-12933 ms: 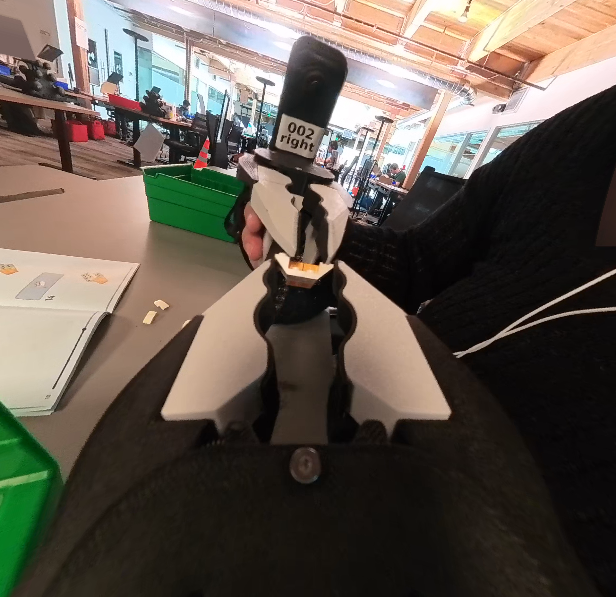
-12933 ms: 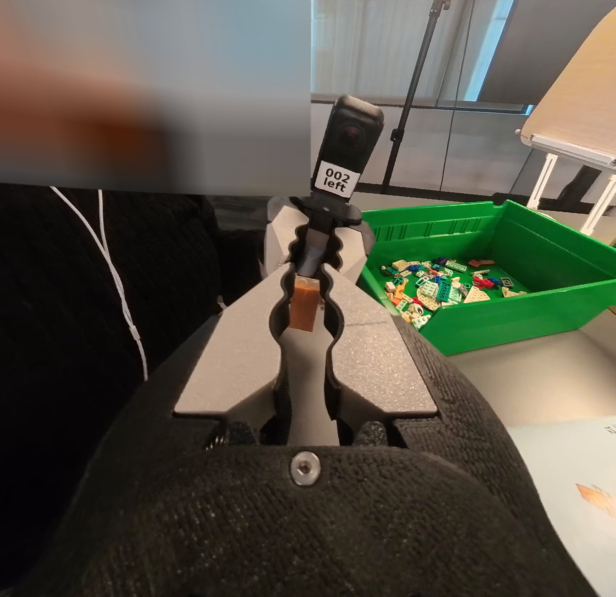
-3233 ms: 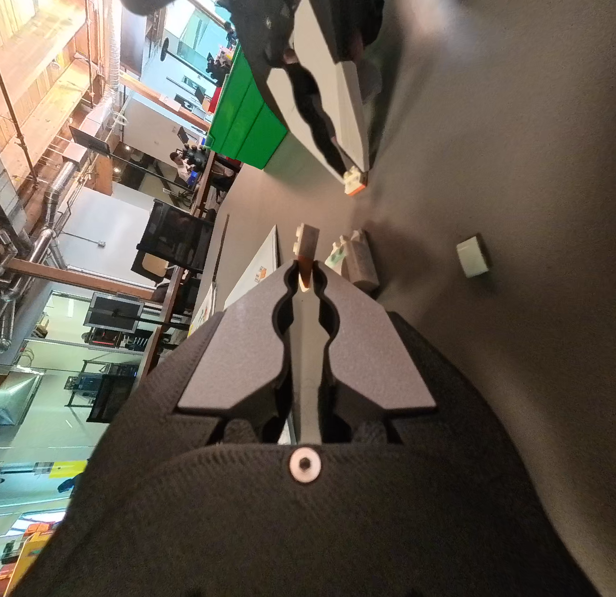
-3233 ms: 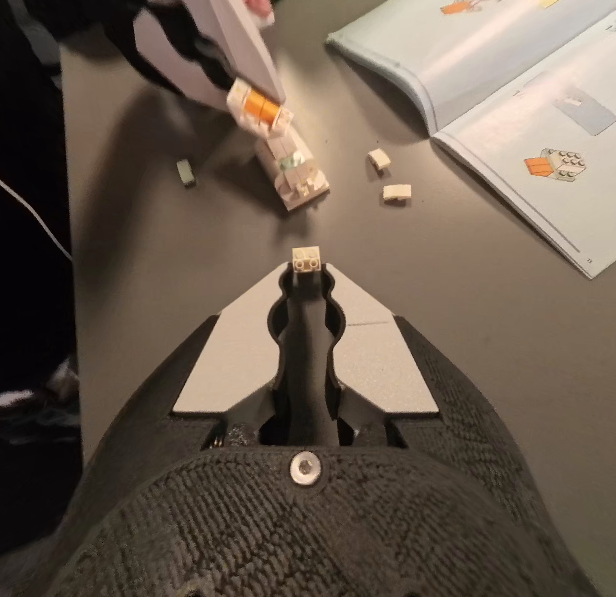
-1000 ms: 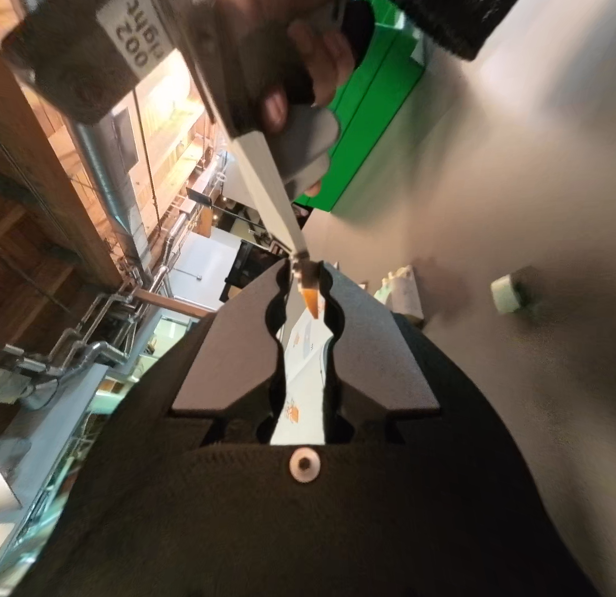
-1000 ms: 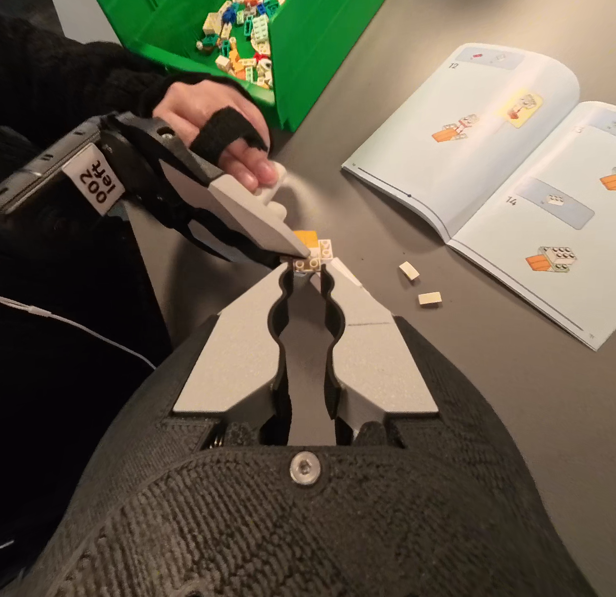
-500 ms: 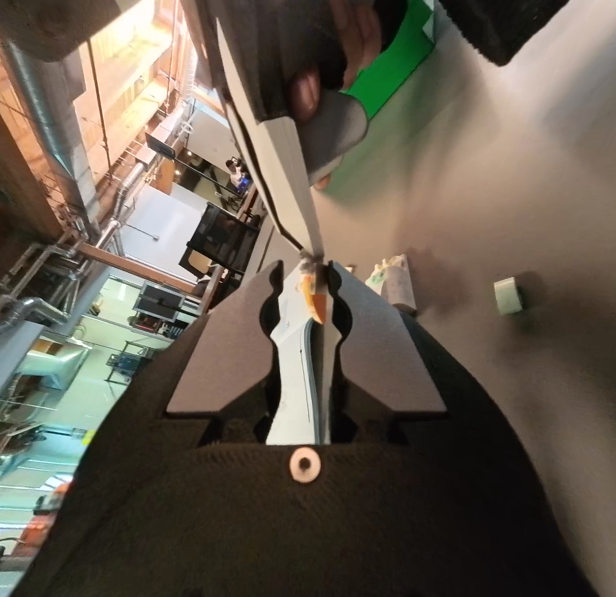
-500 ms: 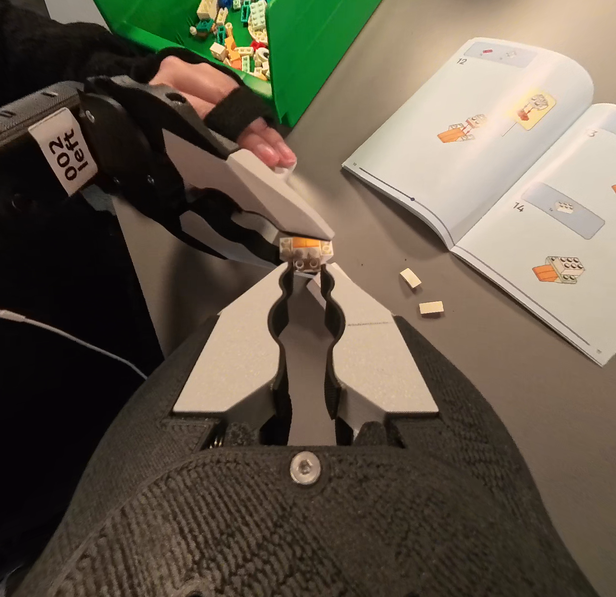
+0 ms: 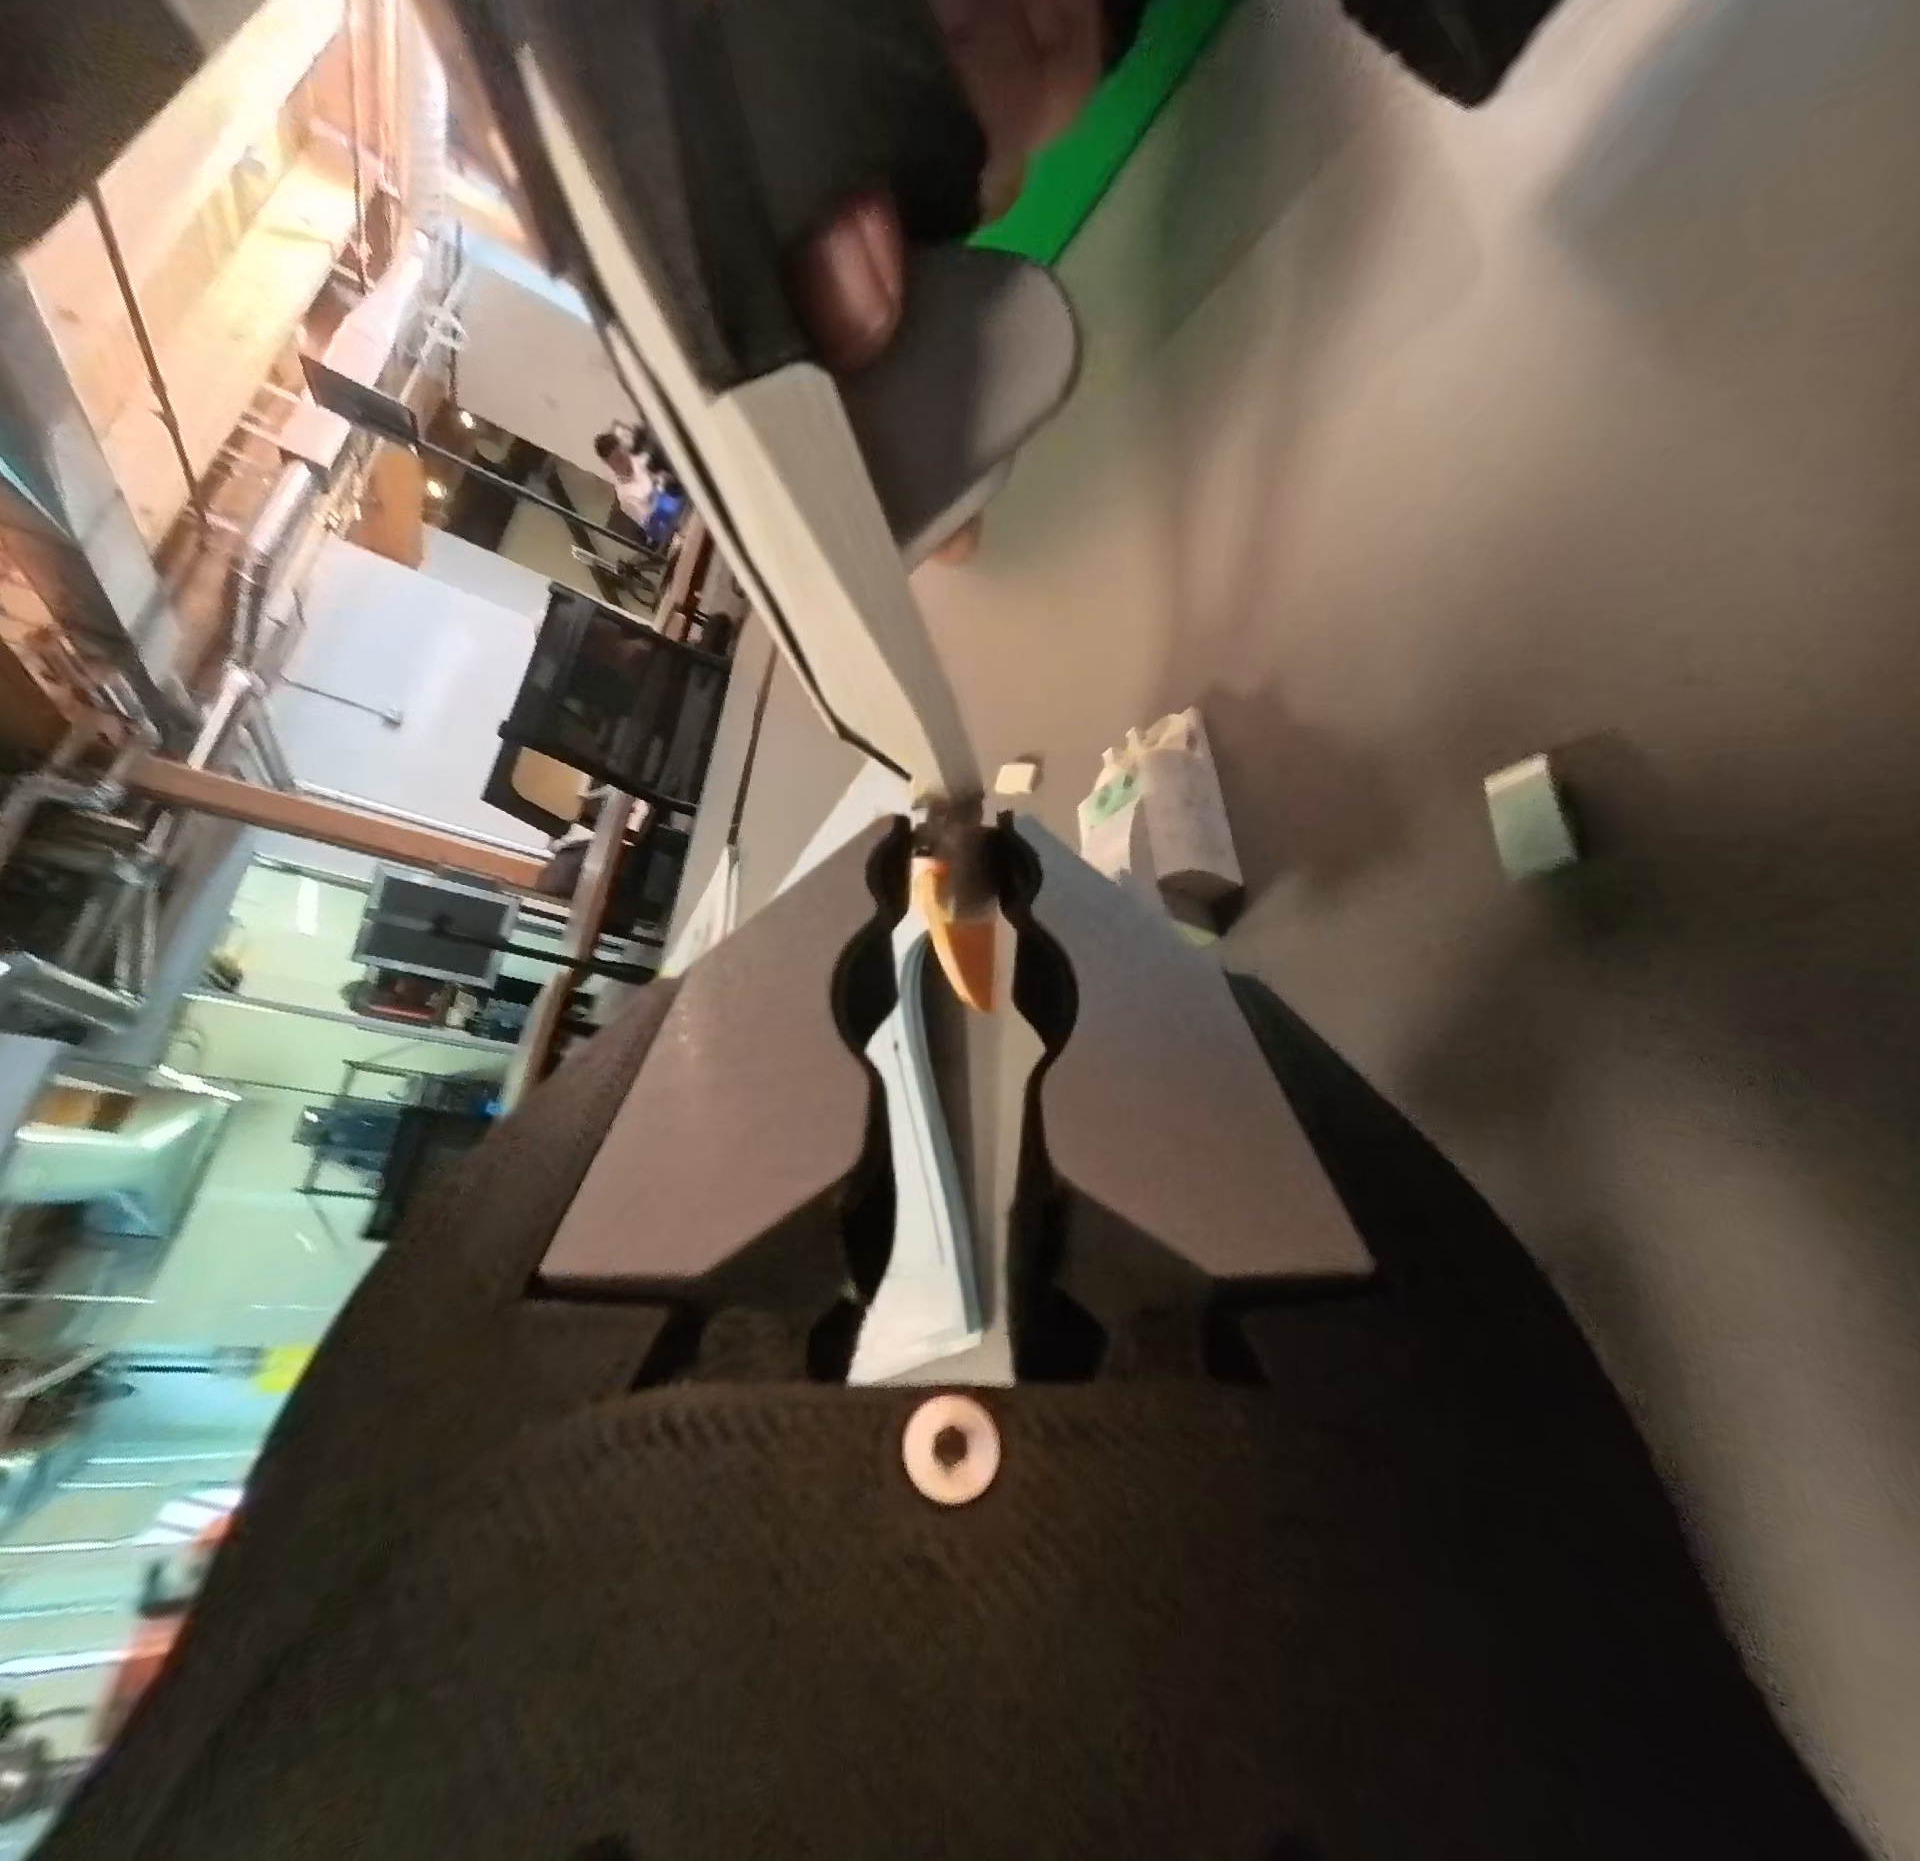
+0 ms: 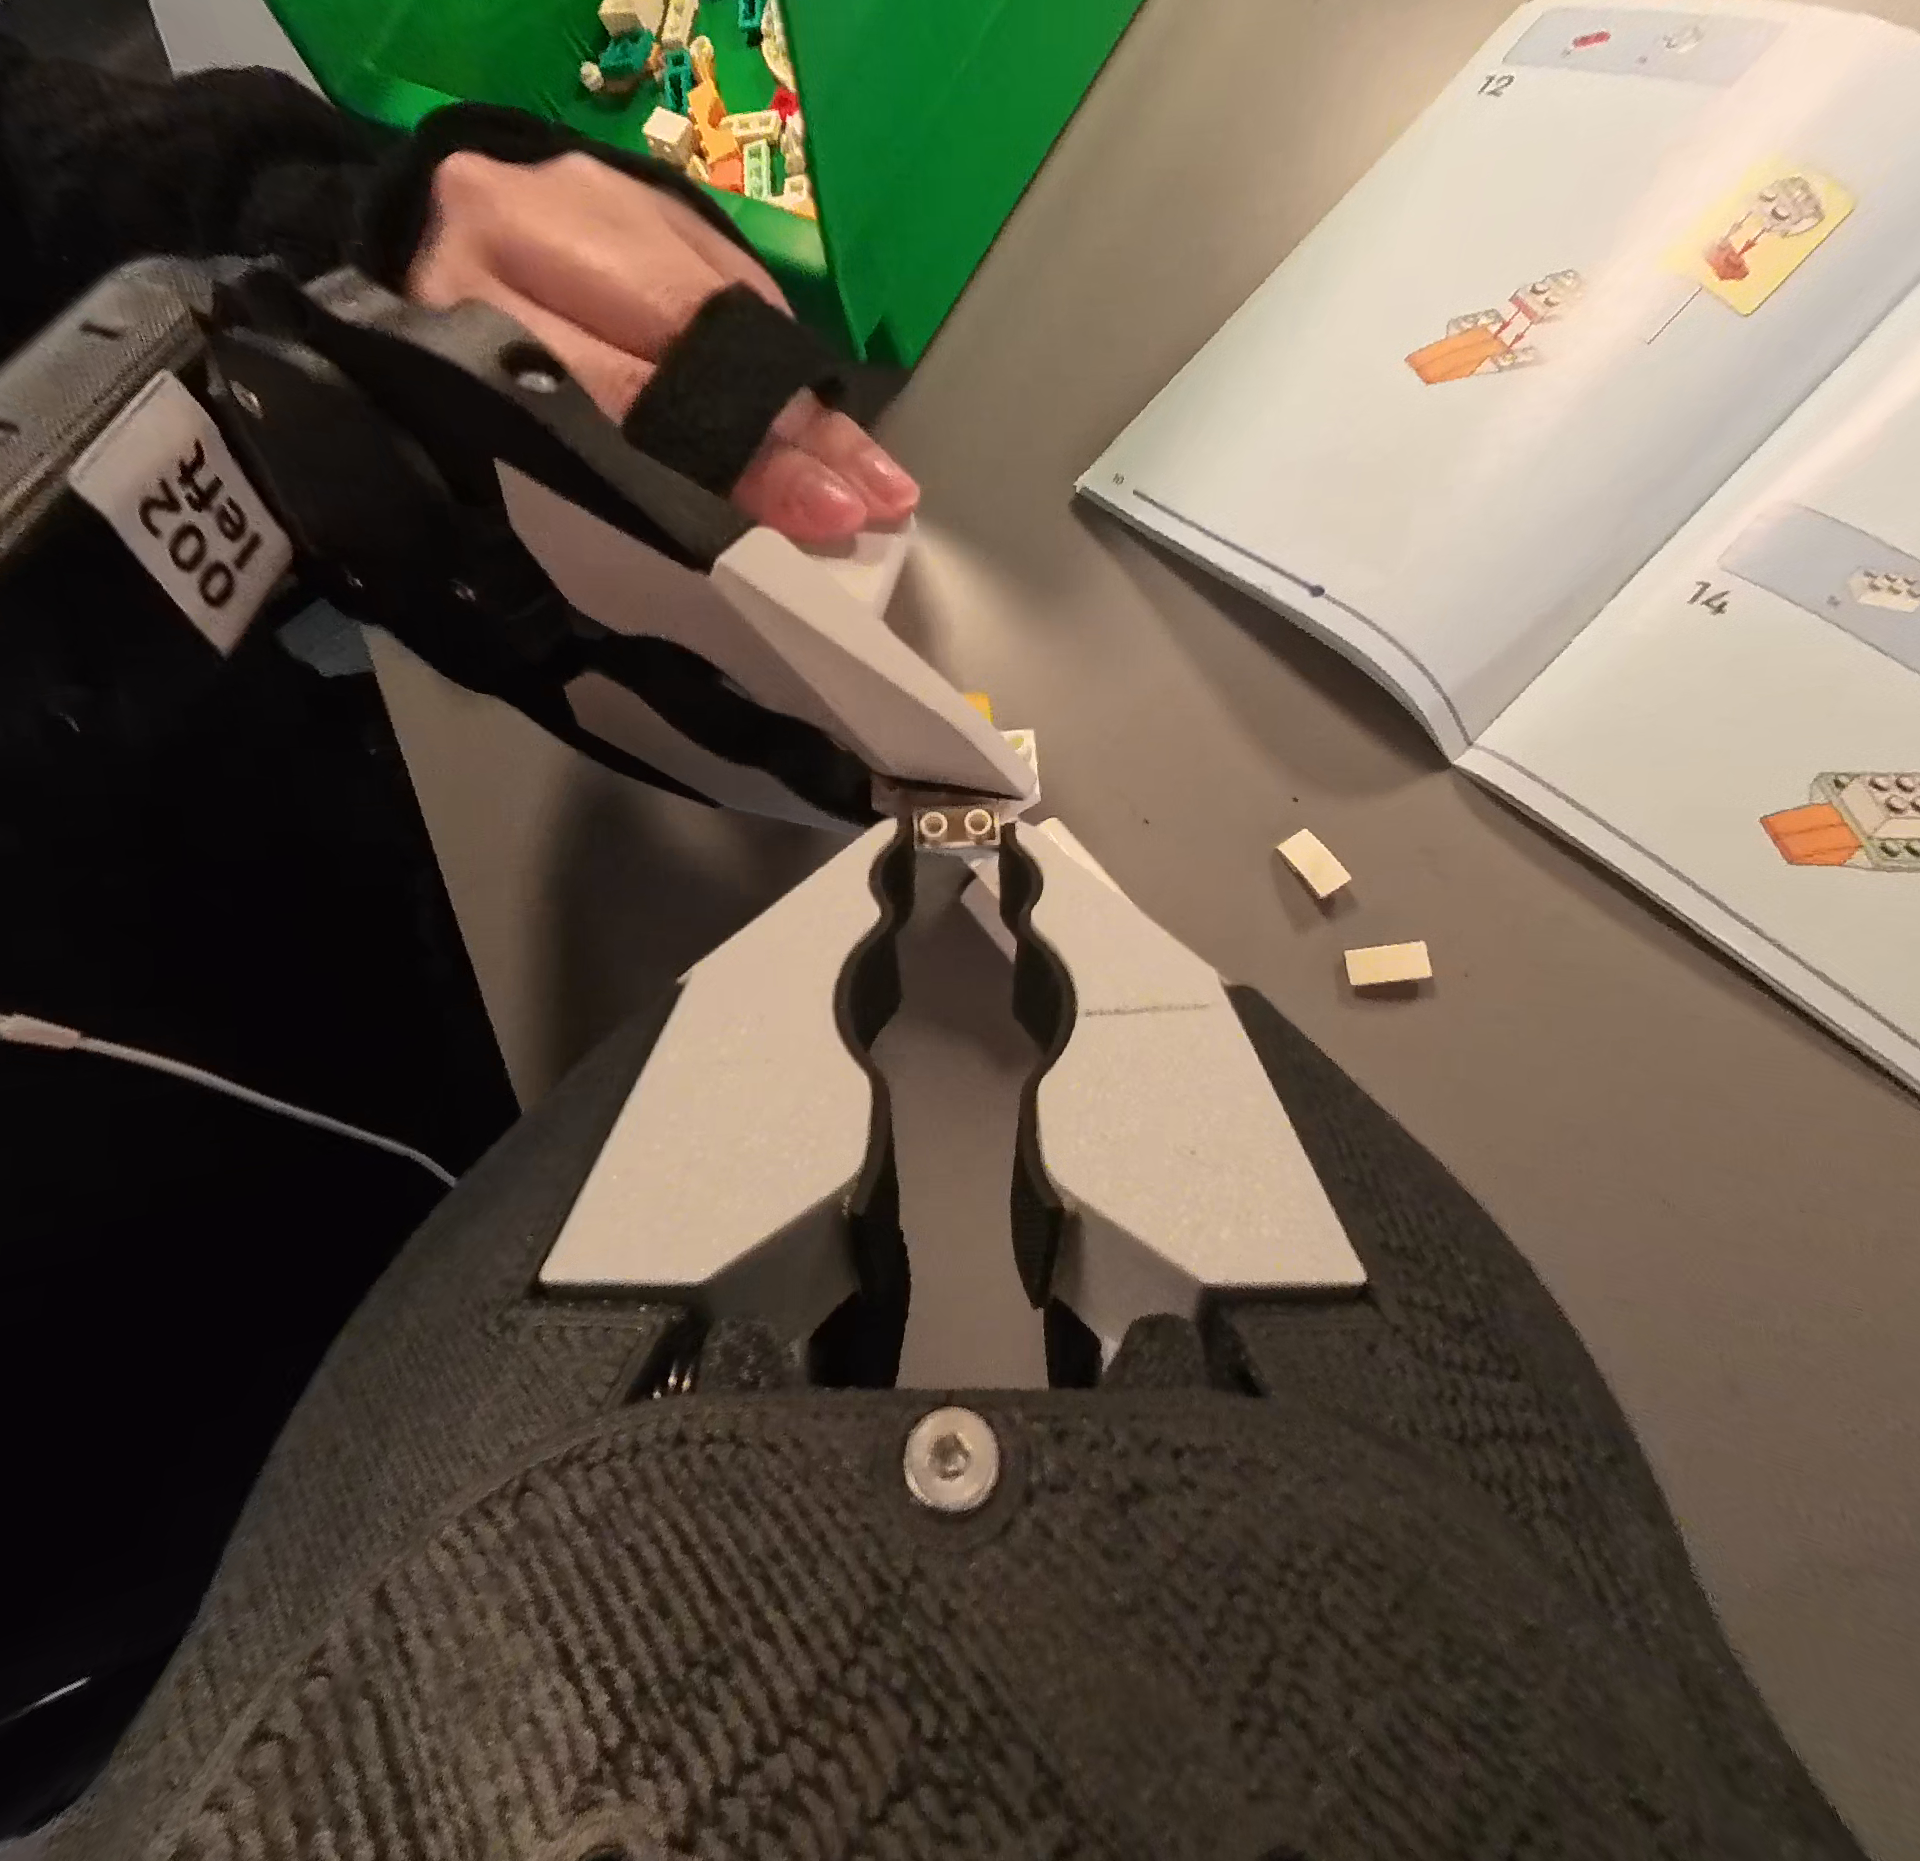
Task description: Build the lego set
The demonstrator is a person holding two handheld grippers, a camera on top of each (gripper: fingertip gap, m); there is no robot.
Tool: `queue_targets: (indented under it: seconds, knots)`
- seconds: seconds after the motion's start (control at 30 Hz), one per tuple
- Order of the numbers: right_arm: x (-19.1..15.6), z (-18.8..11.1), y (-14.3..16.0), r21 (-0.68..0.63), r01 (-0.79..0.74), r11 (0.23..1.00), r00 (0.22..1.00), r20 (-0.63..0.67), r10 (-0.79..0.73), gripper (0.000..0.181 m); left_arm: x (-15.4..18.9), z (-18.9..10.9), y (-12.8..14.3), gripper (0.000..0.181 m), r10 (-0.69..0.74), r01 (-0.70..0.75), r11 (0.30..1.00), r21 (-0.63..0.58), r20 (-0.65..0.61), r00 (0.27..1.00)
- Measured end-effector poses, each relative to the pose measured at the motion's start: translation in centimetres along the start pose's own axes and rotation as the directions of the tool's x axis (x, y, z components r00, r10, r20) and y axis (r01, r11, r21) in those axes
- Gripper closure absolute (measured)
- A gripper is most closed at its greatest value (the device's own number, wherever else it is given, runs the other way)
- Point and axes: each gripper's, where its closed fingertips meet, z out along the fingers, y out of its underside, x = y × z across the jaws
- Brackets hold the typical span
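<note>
Grippers meet tip to tip above the table (image 10: 1558,1240). The right gripper (image 10: 954,837) pinches a two-stud plate (image 10: 956,826); the left gripper (image 9: 951,843) clamps an orange-and-white piece (image 9: 966,954) pressed against it.

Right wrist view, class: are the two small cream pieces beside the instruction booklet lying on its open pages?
No: both small cream pieces lie on the bare grey table, just off the edge of the instruction booklet.

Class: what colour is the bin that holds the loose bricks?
Green bin, clearest in the right wrist view.
</note>
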Motion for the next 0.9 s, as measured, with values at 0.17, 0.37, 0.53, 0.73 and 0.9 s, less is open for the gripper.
queue_targets:
  seconds: [0.17,0.37,0.53,0.73,0.9]
  knots:
    - [0.1,0.1,-0.5,0.025,-0.061,0.998,0.998,0.017,0.061,0.167,-0.4,-0.2,0.3,0.168,0.085,-0.085,0.996,-0.015,0.014,0.996]
    - [0.2,-1.6,-2.3,0.165,0.129,0.978,0.99,-0.081,-0.117,0.14,-2.3,-1.0,-0.7,0.169,-0.298,0.303,0.947,0.106,-0.062,0.953]
    - [-1.8,-3.2,-4.4,0.31,0.311,0.899,0.949,-0.143,-0.279,0.142,-5.4,-3.0,-3.0,0.17,-0.686,0.765,0.586,0.268,-0.34,0.644]
    - [-4.1,-4.4,-8.2,0.496,0.256,0.83,0.966,-0.102,-0.237,0.152,-10.4,-6.2,-4.2,0.169,-0.675,0.972,-0.043,0.232,-0.724,0.143]
    - [-4.8,-3.6,-10.6,0.55,0.185,0.815,0.982,-0.071,-0.176,0.156,-13.1,-8.7,-4.9,0.169,-0.556,0.947,-0.204,0.247,-0.825,0.095]
